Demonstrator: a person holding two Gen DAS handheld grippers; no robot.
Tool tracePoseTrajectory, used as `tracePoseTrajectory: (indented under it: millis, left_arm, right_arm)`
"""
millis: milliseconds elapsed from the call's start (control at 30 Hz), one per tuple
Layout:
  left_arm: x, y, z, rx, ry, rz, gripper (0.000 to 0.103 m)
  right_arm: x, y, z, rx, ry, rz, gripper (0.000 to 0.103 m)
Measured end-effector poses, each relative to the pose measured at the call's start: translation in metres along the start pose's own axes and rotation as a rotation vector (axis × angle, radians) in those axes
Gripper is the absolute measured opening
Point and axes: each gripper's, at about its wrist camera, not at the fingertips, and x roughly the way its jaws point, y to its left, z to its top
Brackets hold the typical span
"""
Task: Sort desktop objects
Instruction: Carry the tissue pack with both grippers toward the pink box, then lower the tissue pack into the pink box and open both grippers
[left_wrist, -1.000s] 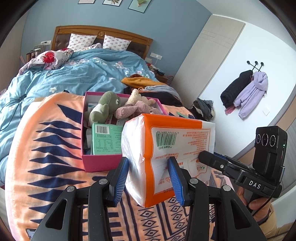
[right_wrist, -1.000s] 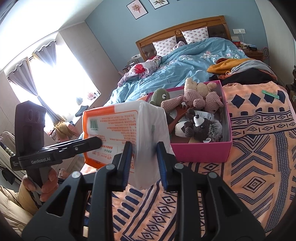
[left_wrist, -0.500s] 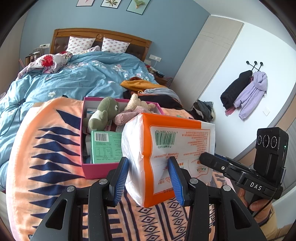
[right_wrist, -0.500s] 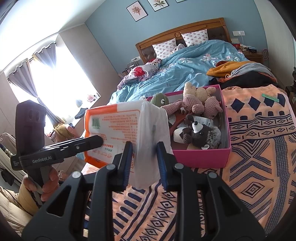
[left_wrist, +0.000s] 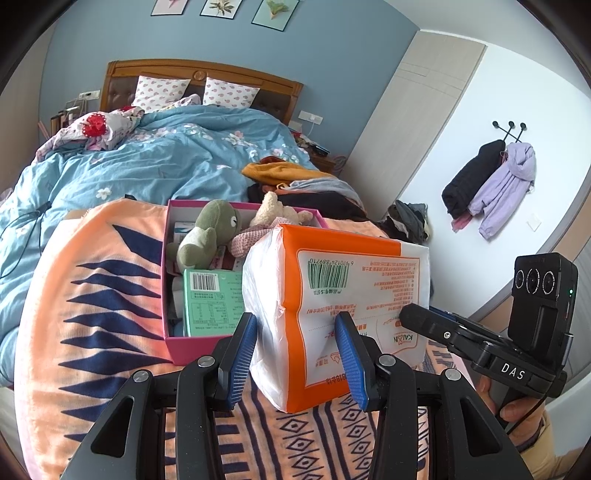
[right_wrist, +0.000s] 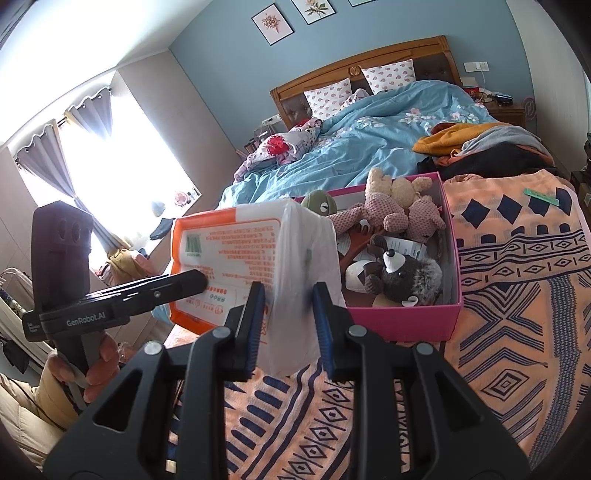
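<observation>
In the left wrist view, the orange-and-navy patterned blanket (left_wrist: 92, 295) covers the surface, and the pink box (left_wrist: 192, 349) stands on it holding a mint-green carton (left_wrist: 210, 302), a green frog plush (left_wrist: 207, 240) and a pink knitted plush (left_wrist: 251, 240). Just in front of and right of the box, the orange-and-white tissue pack (left_wrist: 351, 295) is held clear of the blanket. The left gripper (left_wrist: 299, 354) clamps one end of it, blue pads pressing into the wrapper. The right gripper (left_wrist: 417, 317) reaches in from the right edge.

In the right wrist view, the left gripper's finger lies against the pack's printed face, the right gripper (right_wrist: 288, 325) pinches the pack's white end flap, and a hedgehog plush (right_wrist: 406, 277) lies in the box at right.
</observation>
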Motion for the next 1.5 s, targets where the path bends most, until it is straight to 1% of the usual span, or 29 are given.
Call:
tracePoseTrajectory:
  millis: [1100, 1500]
  left_arm:
    - [0.02, 0.004, 0.019, 0.023, -0.009, 0.033, 0.044]
    - [0.038, 0.008, 0.03, 0.029, -0.008, 0.069, 0.044]
  right_arm:
    - [0.017, -0.013, 0.016, 0.014, -0.009, -0.008, 0.03]
    - [0.032, -0.023, 0.028, 0.022, -0.007, -0.011, 0.03]
